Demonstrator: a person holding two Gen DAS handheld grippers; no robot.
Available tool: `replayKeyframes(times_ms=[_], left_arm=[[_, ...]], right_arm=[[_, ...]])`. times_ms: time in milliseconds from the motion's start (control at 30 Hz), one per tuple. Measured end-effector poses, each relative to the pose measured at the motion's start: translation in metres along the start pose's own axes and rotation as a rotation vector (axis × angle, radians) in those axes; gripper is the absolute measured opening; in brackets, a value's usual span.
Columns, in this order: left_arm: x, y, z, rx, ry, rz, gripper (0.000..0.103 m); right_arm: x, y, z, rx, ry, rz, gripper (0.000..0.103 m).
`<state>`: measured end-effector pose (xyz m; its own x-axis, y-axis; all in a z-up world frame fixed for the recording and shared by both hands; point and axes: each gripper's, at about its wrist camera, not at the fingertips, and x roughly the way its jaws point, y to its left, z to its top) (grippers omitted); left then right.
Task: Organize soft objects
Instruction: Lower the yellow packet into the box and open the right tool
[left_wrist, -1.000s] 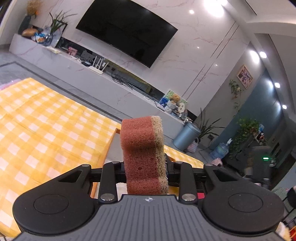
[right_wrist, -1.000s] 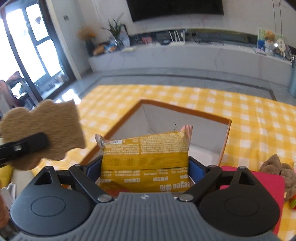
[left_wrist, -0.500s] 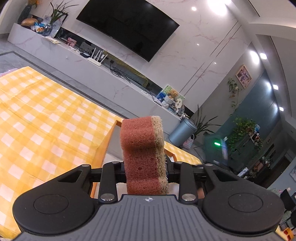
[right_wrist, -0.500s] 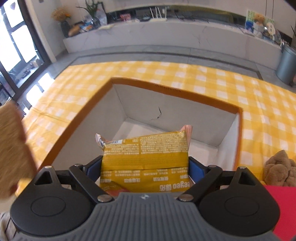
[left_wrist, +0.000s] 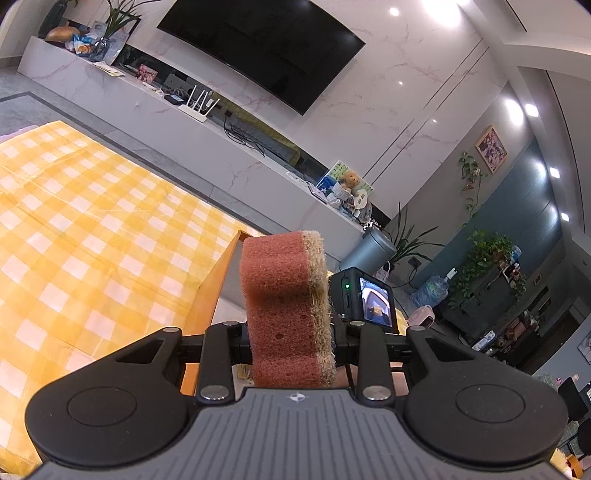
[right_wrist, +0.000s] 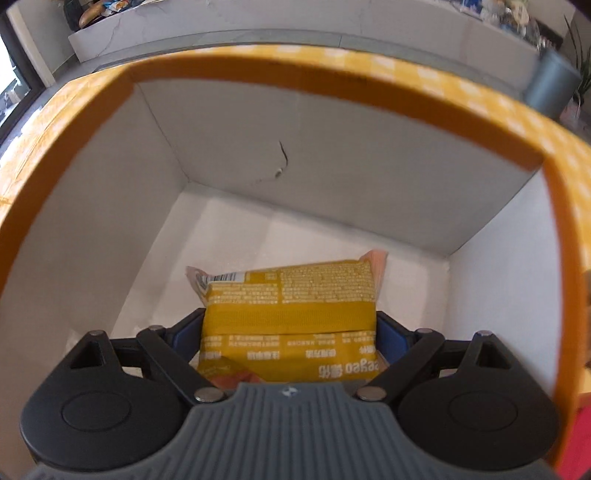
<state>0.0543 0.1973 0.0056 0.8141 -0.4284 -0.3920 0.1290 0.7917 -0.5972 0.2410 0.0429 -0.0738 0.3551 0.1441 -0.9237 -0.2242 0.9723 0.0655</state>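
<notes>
My left gripper (left_wrist: 291, 339) is shut on a reddish-brown sponge (left_wrist: 280, 302) with a tan scouring side and holds it upright above the yellow checked tablecloth (left_wrist: 81, 236), beside the orange rim of the box (left_wrist: 218, 280). My right gripper (right_wrist: 290, 328) is shut on a yellow snack packet (right_wrist: 291, 306) and holds it inside the orange-rimmed white box (right_wrist: 332, 162), low over its floor. The right gripper's camera (left_wrist: 365, 299) shows just behind the sponge in the left wrist view.
The box's white walls (right_wrist: 122, 206) close in on all sides of the right gripper. A red mat corner (right_wrist: 576, 435) lies outside the box at the right. A TV wall and a long marble shelf (left_wrist: 207, 122) stand beyond the table.
My right gripper has gone forward and down into the box with the packet. My left gripper has stayed shut on the sponge and shifted a little; the right gripper's camera has come into its view.
</notes>
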Motion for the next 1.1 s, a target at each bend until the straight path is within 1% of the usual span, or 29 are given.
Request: replayKeyframes(times_ms=[200, 267, 300, 367, 467, 633, 733, 867, 933, 1000, 1100], left_arm=[[0.0, -0.001, -0.001, 0.003, 0.005, 0.0, 0.035], [0.0, -0.001, -0.001, 0.003, 0.001, 0.003, 0.035], [0.0, -0.001, -0.001, 0.004, -0.002, 0.006, 0.035], [-0.001, -0.003, -0.001, 0.013, -0.012, 0.011, 0.035], [-0.002, -0.003, -0.002, 0.011, -0.016, -0.001, 0.035], [-0.006, -0.005, 0.0, 0.018, -0.053, -0.009, 0.035], [-0.006, -0.007, 0.001, 0.03, -0.07, -0.023, 0.035], [0.002, -0.015, 0.001, 0.056, -0.096, -0.056, 0.035], [0.011, -0.019, 0.002, 0.065, -0.094, -0.064, 0.035], [0.022, -0.026, 0.003, 0.091, -0.072, -0.059, 0.035], [0.043, -0.036, 0.005, 0.131, -0.035, -0.048, 0.035]], right_arm=[[-0.002, -0.001, 0.0, 0.018, -0.003, 0.008, 0.092], [-0.006, -0.001, 0.001, -0.004, -0.002, 0.009, 0.096], [-0.008, 0.003, 0.0, -0.041, -0.002, 0.005, 0.099], [-0.016, 0.01, -0.003, -0.105, -0.047, -0.026, 0.1], [-0.033, 0.016, -0.004, -0.153, -0.121, -0.062, 0.1], [-0.067, 0.01, -0.004, -0.175, -0.237, -0.001, 0.101], [-0.086, -0.001, -0.006, -0.168, -0.292, 0.034, 0.101], [-0.108, -0.02, -0.017, -0.159, -0.389, 0.073, 0.101], [-0.117, -0.029, -0.023, -0.157, -0.417, 0.067, 0.101], [-0.123, -0.038, -0.029, -0.172, -0.447, 0.044, 0.101], [-0.134, -0.052, -0.044, -0.204, -0.475, 0.044, 0.101]])
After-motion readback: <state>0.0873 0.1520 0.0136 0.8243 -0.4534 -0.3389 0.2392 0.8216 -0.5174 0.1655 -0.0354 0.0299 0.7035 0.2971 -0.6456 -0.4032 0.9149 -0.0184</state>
